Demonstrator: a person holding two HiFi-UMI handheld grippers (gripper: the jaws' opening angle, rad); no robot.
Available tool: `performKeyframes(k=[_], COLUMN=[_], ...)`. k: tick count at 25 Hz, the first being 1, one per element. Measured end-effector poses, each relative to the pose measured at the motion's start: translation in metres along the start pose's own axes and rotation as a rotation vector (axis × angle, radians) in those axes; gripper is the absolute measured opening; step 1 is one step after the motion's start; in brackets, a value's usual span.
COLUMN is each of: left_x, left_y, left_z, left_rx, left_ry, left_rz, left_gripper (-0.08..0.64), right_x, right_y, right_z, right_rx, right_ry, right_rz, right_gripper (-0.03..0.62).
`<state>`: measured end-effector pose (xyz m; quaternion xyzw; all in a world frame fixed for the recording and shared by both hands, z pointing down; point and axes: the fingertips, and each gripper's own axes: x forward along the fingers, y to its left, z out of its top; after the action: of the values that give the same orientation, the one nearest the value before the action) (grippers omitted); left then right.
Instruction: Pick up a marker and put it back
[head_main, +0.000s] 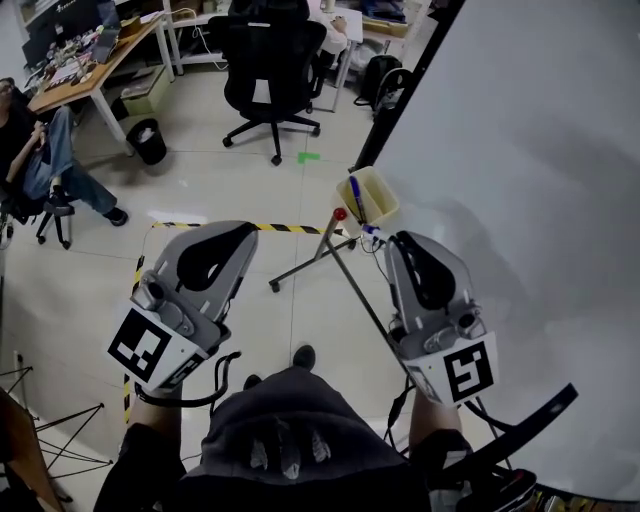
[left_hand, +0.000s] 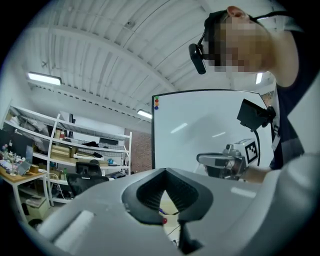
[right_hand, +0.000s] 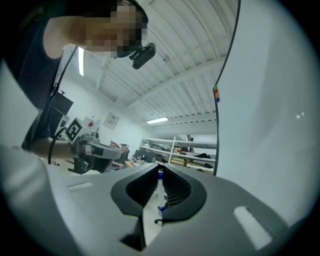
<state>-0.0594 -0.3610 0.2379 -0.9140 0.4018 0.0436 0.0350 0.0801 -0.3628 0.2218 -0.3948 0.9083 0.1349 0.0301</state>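
Observation:
A white marker with blue ends (right_hand: 159, 192) stands upright between the jaws of my right gripper (right_hand: 160, 169), which is shut on it. In the head view its blue tip (head_main: 372, 232) shows at the nose of the right gripper (head_main: 388, 240), just below a yellow holder (head_main: 378, 198) fixed by the whiteboard's edge. A second blue marker (head_main: 355, 192) stands in that holder. My left gripper (head_main: 249, 229) hangs to the left at about the same height, shut with nothing in it (left_hand: 164, 171).
The whiteboard (head_main: 530, 190) fills the right side, on a stand with a red knob (head_main: 340, 214). Yellow-black floor tape (head_main: 270, 227) runs ahead of me. Farther off are a black office chair (head_main: 270, 60), a black bin (head_main: 148, 140), and a seated person (head_main: 45, 150) at the left.

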Motion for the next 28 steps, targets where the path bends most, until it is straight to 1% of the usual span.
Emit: performKeyframes(k=[5, 7, 11, 14, 20, 25, 28], left_x=[-0.067, -0.093, -0.124, -0.137, -0.163, -0.172, -0.171], left_y=[-0.002, -0.005, -0.011, -0.025, -0.060, -0.112, -0.152], left_z=[0.001, -0.003, -0.013, -0.014, 0.002, 0.005, 0.008], left_rx=[0.009, 0.010, -0.028, -0.048, -0.062, -0.057, -0.087], left_ry=[-0.014, -0.007, -0.002, -0.008, -0.024, -0.015, -0.008], left_rz=[-0.046, -0.071, -0.109, -0.150, -0.201, -0.207, -0.223], left_gripper=[0.006, 0.006, 0.006, 0.006, 0.006, 0.006, 0.006], right_x=[-0.004, -0.006, -0.017, -0.033, -0.065, -0.116, -0.154], right_y=[0.067, 0.092, 0.129, 0.146, 0.171, 0.175, 0.174], right_z=[0.013, 0.019, 0.022, 0.030, 0.061, 0.071, 0.079], right_rx=[-0.042, -0.050, -0.066, -0.080, -0.110, -0.107, -0.092], right_ry=[0.013, 0.014, 0.033, 0.051, 0.055, 0.029, 0.017], right_rz=[-0.018, -0.026, -0.053, -0.081, -0.106, -0.110, -0.115], right_gripper=[0.029, 0.029, 0.029, 0.029, 0.029, 0.029, 0.029])
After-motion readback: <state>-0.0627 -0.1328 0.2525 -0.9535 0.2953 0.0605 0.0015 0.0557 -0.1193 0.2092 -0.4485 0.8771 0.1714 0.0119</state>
